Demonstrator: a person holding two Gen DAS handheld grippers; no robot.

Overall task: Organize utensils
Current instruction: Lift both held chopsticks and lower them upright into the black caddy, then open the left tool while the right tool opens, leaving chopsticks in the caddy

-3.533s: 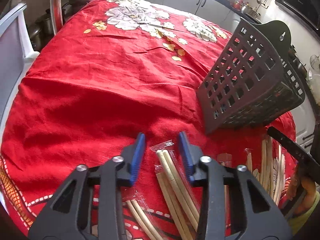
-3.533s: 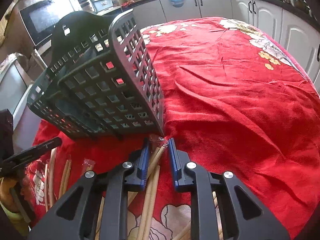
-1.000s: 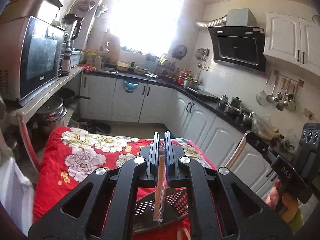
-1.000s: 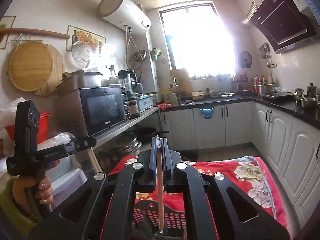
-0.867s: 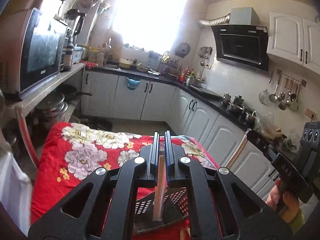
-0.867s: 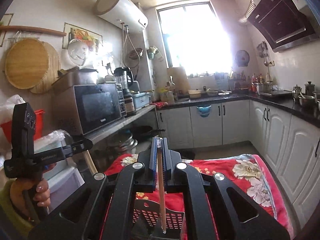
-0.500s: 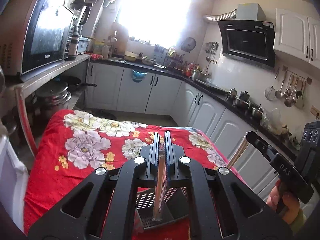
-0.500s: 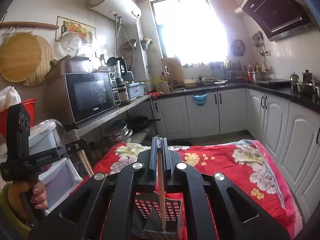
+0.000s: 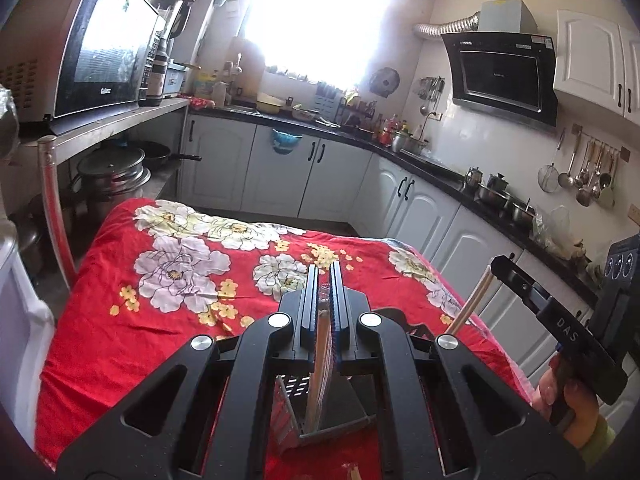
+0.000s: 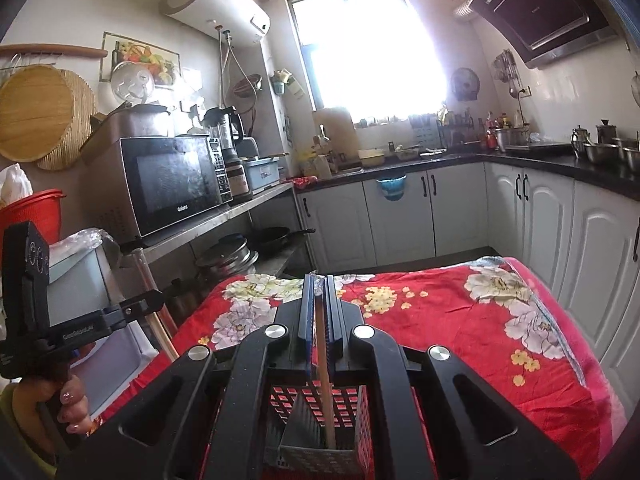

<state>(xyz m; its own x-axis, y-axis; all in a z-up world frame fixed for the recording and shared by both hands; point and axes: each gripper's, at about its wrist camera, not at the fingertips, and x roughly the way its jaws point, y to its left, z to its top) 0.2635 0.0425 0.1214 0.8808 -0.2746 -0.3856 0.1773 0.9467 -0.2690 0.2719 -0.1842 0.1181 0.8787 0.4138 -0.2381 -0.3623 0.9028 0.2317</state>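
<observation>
The left gripper (image 9: 325, 280) is clamped on one wrapped pair of chopsticks (image 9: 319, 364), and the right gripper (image 10: 320, 292) is clamped on a second pair (image 10: 325, 384). That makes two grippers, two pairs and one grey perforated basket (image 10: 352, 420).

Each pair hangs nearly upright from its jaws, long axis vertical, top end pinched between the blue pads and lower end pointing down. In the right wrist view the lower end of the right pair sits inside the basket, close to its near wall. In the left wrist view the left pair also reaches down into the basket (image 9: 294, 396), beside a slanted inner divider; whether either tip touches the bottom cannot be told.

The basket stands on a table under a red cloth (image 9: 132, 320) printed with pale flowers. The black gripper bodies hide most of the basket's near side in both views. Each camera also catches the other gripper off to one side, held in a hand (image 10: 70, 404), its chopsticks slanting down towards the basket.

Around the table: white cabinets (image 10: 400, 216), a dark counter crowded with pots, a microwave (image 10: 172, 184) on a steel shelf, a hood (image 9: 500, 76) and a bright window (image 10: 368, 52).
</observation>
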